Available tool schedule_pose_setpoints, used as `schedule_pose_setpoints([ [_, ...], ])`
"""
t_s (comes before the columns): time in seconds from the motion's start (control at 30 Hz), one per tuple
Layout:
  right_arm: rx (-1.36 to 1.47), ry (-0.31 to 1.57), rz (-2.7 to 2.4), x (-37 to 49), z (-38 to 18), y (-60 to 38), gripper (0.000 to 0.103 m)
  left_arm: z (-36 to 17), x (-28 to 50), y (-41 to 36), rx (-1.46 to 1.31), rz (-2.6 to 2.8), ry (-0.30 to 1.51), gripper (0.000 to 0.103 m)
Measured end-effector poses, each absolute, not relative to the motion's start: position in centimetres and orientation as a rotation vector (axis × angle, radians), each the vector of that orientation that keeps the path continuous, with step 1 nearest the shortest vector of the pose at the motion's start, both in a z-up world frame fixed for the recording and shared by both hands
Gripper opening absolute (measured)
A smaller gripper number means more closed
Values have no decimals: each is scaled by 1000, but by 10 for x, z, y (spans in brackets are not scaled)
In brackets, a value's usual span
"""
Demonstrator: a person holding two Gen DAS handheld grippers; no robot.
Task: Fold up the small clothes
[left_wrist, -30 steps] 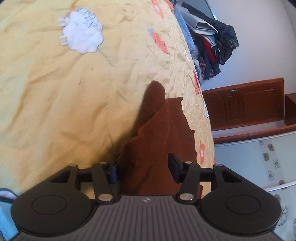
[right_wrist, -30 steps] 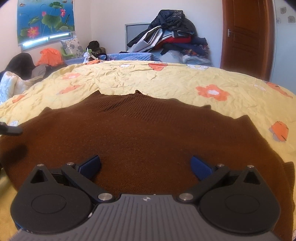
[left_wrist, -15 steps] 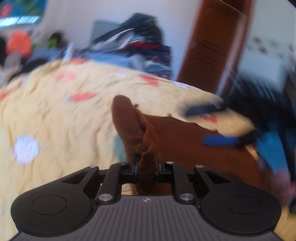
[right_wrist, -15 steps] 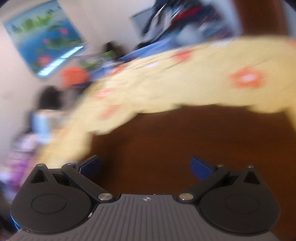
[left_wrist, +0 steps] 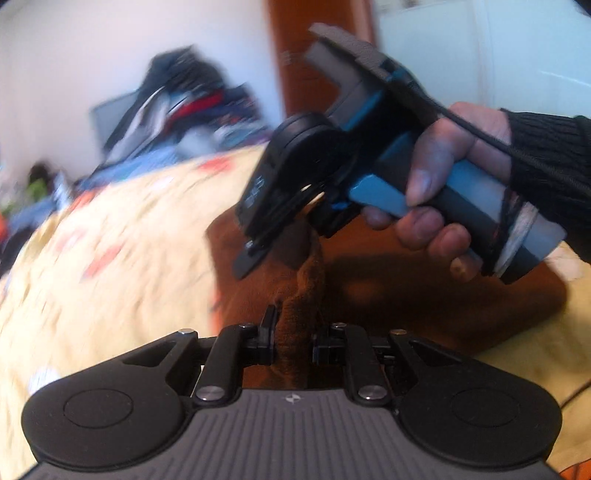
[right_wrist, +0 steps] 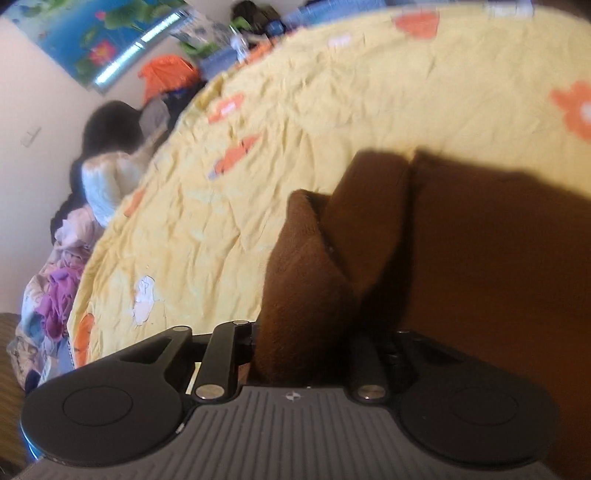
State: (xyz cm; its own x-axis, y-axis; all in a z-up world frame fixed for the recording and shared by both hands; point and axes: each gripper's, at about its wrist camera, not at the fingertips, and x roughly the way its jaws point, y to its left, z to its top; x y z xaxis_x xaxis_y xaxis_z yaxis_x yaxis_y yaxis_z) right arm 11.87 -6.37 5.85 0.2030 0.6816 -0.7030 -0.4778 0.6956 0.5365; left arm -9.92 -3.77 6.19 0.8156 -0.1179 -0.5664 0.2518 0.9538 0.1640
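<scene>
A brown knitted garment [left_wrist: 424, 291] lies on the yellow flowered bedspread [left_wrist: 110, 258]. My left gripper [left_wrist: 293, 338] is shut on a raised fold of its edge. In the left wrist view my right gripper [left_wrist: 273, 236], held in a hand, hangs just beyond, over the same ridge of cloth. In the right wrist view my right gripper [right_wrist: 306, 354] is shut on a bunched fold of the brown garment [right_wrist: 498, 277], lifted off the bedspread [right_wrist: 332, 92].
A heap of dark and coloured clothes [left_wrist: 177, 99] lies at the far side of the bed by a wooden door [left_wrist: 310, 55]. More clothes [right_wrist: 62, 273] are piled off the bed's left edge, under a lotus picture [right_wrist: 99, 33].
Both grippers were open over the flat garment a second ago. The left shut on the edge first, then the right shut on a fold. Both views swung sharply and the cloth is lifted.
</scene>
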Motion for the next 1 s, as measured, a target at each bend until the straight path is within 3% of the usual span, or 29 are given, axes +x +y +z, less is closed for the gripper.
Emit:
schedule_pose_setpoints([
  [0.2, 217, 980, 754, 115, 97, -169, 24, 68, -96, -126, 355, -436, 500, 16],
  [0.3, 272, 997, 660, 116, 83, -230, 25, 47, -88, -167, 378, -540, 577, 16],
  [0.33, 294, 1022, 630, 116, 71, -247, 28, 35, -84, -177, 385, -559, 625, 16],
  [0.37, 320, 1052, 587, 116, 57, -262, 42, 26, -83, -184, 402, -555, 638, 17],
  [0.4, 351, 1066, 532, 114, 44, -274, 43, 25, -88, -185, 418, -545, 593, 18],
  [0.47, 488, 1019, 551, 107, 35, -295, 50, 35, -96, -172, 383, -584, 545, 24],
  [0.5, 531, 996, 546, 104, 36, -302, 55, 40, -90, -155, 346, -612, 536, 32],
  [0.53, 546, 967, 548, 101, 39, -306, 55, 46, -93, -144, 322, -624, 526, 47],
  [0.57, 540, 947, 547, 98, 42, -308, 55, 50, -99, -134, 311, -622, 508, 58],
  [0.6, 534, 939, 543, 98, 43, -310, 55, 53, -103, -125, 308, -610, 482, 77],
  [0.63, 537, 939, 546, 98, 42, -310, 55, 57, -109, -119, 312, -588, 446, 82],
  [0.67, 534, 946, 556, 99, 41, -309, 48, 58, -114, -109, 326, -573, 416, 82],
  [0.7, 516, 952, 559, 100, 39, -305, 32, 60, -116, -103, 345, -556, 396, 82],
  [0.73, 490, 962, 550, 101, 37, -300, 27, 59, -119, -98, 366, -532, 384, 82],
  [0.93, 410, 884, 584, 85, 59, -310, 23, 58, -118, -63, 360, -432, 441, 82],
  [0.97, 404, 895, 556, 87, 53, -314, 25, 56, -114, -59, 352, -424, 456, 82],
  [1.0, 407, 928, 516, 90, 44, -318, 34, 52, -112, -56, 368, -417, 465, 82],
])
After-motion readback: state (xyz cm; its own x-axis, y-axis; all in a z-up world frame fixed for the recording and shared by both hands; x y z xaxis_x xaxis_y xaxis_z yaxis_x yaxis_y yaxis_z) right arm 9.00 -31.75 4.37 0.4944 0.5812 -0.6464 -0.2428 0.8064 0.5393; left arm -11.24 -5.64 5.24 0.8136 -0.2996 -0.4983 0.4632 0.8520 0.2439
